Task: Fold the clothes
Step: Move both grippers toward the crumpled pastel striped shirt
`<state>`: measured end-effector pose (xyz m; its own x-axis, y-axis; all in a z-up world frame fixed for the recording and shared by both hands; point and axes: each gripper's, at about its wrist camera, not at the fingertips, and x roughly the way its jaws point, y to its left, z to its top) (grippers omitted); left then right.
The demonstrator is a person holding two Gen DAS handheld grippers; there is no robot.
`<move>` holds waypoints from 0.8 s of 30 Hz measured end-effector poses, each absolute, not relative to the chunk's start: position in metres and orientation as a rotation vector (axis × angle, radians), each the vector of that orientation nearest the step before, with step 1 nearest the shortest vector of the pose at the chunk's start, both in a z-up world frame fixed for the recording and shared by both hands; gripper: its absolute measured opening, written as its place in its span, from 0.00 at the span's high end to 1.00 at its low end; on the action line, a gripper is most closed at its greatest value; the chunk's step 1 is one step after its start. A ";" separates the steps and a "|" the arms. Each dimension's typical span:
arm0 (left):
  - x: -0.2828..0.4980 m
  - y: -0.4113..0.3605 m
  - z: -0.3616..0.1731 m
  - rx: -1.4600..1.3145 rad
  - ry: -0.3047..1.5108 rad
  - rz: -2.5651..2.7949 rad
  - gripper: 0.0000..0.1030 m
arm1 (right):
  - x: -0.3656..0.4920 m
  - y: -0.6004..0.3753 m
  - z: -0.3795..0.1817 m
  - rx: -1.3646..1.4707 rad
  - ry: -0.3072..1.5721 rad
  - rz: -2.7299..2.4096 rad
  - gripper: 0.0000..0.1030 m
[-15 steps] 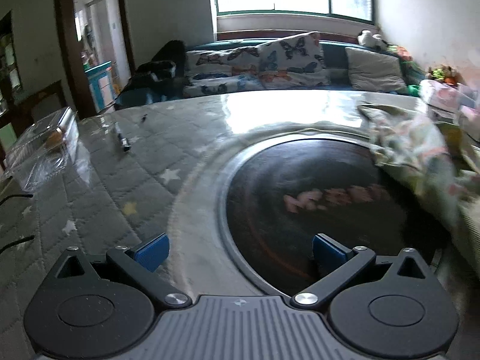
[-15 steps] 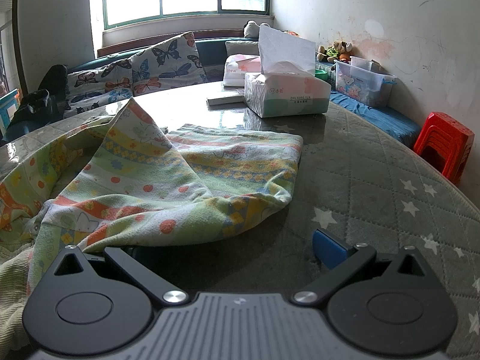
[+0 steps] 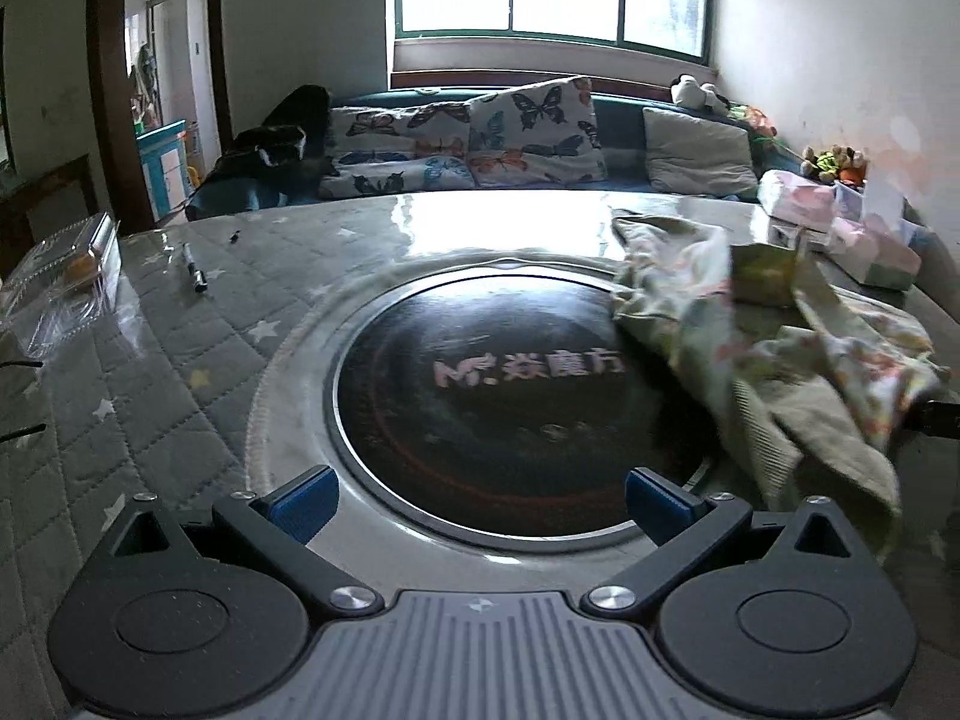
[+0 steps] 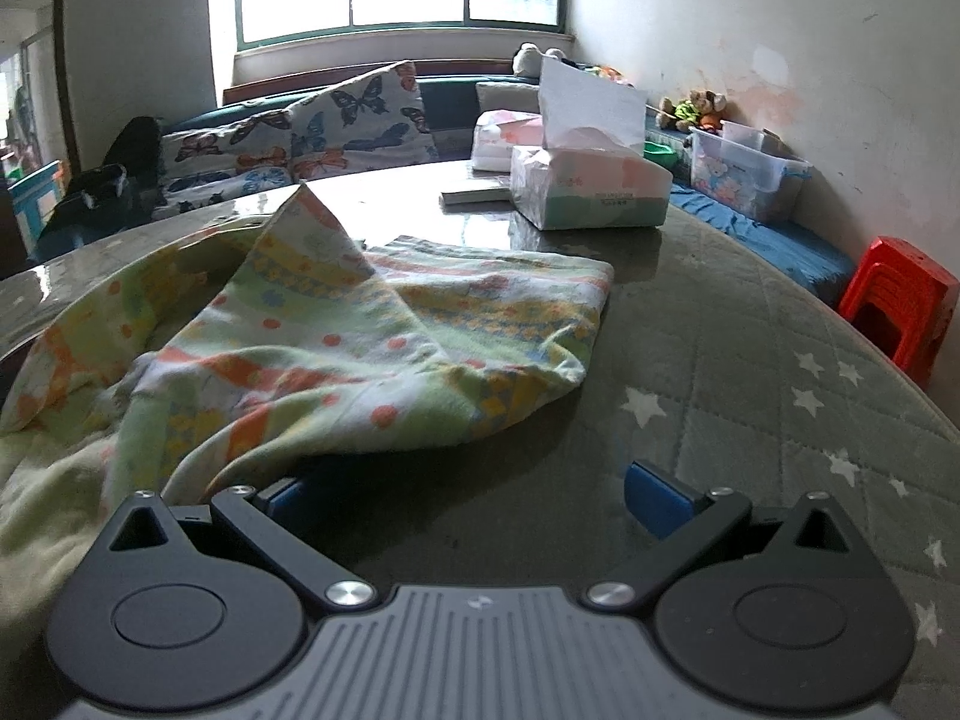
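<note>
We find the left tongs (image 3: 477, 501) standing wide apart with nothing between the blue pads (image 3: 303, 504), angled down over the near edge of the dark round hotplate (image 3: 510, 396) set in the tabletop (image 3: 180, 336). The right tongs (image 4: 474, 495) likewise stand wide apart; their left pad (image 4: 282, 495) sits just under the near hem of the garment, and we see no clamping. The patterned garment (image 4: 336, 348) lies crumpled on the tabletop, right of the hotplate and overlapping its right rim, one corner peaked upward at the far side. Beyond it we note a tissue box (image 4: 591, 189) on the far right. At far left lie a pen (image 3: 195, 270) and a clear plastic container (image 3: 60, 288).
</note>
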<state>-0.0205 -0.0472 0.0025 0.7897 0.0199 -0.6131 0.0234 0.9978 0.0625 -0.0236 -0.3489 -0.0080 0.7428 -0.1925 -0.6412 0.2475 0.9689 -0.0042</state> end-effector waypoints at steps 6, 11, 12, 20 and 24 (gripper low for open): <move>-0.042 -0.070 0.012 0.040 0.668 -0.009 0.00 | -0.044 -0.344 0.002 0.054 0.692 -0.207 0.00; -0.064 -0.081 0.023 0.030 0.696 -0.029 0.00 | -0.063 -0.339 0.008 0.065 0.691 -0.172 0.00; -0.065 -0.084 0.023 0.034 0.703 -0.031 0.00 | -0.067 -0.337 0.009 0.065 0.691 -0.166 0.00; -0.063 -0.084 0.022 0.056 0.754 -0.044 0.00 | -0.085 -0.315 0.014 0.012 0.698 -0.102 0.00; -0.069 -0.091 0.025 0.067 0.767 -0.048 0.00 | -0.090 -0.309 0.015 -0.002 0.705 -0.090 0.00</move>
<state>-0.0685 -0.0910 0.0251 0.7190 -0.0192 -0.6947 0.0681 0.9967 0.0430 -0.0897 -0.3094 0.0145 0.7577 -0.0834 -0.6473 0.0823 0.9961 -0.0320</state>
